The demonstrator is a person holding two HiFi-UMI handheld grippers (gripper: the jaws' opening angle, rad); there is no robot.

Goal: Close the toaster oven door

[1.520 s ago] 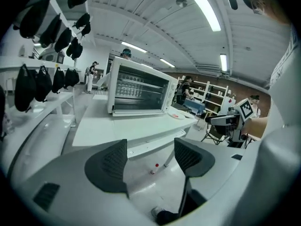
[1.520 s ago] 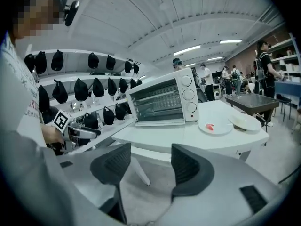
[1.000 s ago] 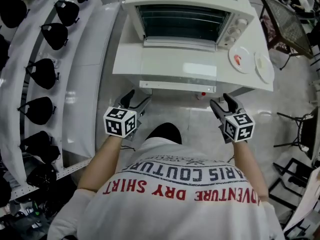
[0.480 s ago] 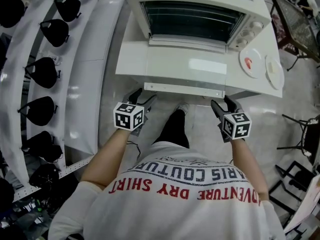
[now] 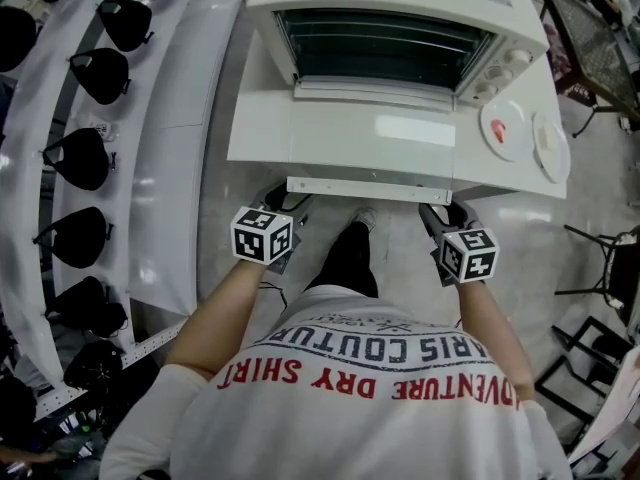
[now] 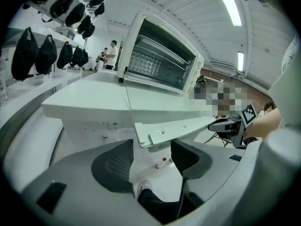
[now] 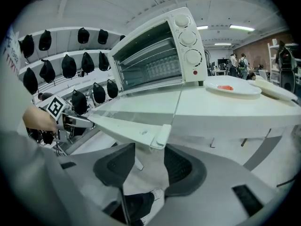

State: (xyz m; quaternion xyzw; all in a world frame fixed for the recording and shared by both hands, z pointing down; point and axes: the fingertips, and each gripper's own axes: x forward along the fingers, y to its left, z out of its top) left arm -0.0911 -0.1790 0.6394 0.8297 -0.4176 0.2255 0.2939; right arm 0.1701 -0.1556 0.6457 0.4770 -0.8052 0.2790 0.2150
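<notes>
The white toaster oven [image 5: 390, 3] stands on a white table, its glass door [image 5: 370, 136] folded down flat towards me. The door's handle bar [image 5: 365, 189] runs along the near edge. My left gripper [image 5: 283, 198] is at the bar's left end and my right gripper [image 5: 446, 211] at its right end. In the left gripper view the bar's end [image 6: 148, 138] lies just past the tips of the closing jaws of the left gripper [image 6: 150, 155], with gaps at both pads. In the right gripper view the right gripper [image 7: 149, 160] is likewise closing around the other end [image 7: 160, 136], not pressing it.
Two white plates [image 5: 506, 131] [image 5: 551, 138] sit on the table right of the oven, one with red food. Black bags [image 5: 75, 155] hang on curved white racks at the left. My leg and shoe [image 5: 347, 251] are below the door. A dark chair [image 5: 575, 43] stands at far right.
Both grippers have moved forward from below the table edge up to the two ends of the door's handle bar, and their jaws have narrowed a little.
</notes>
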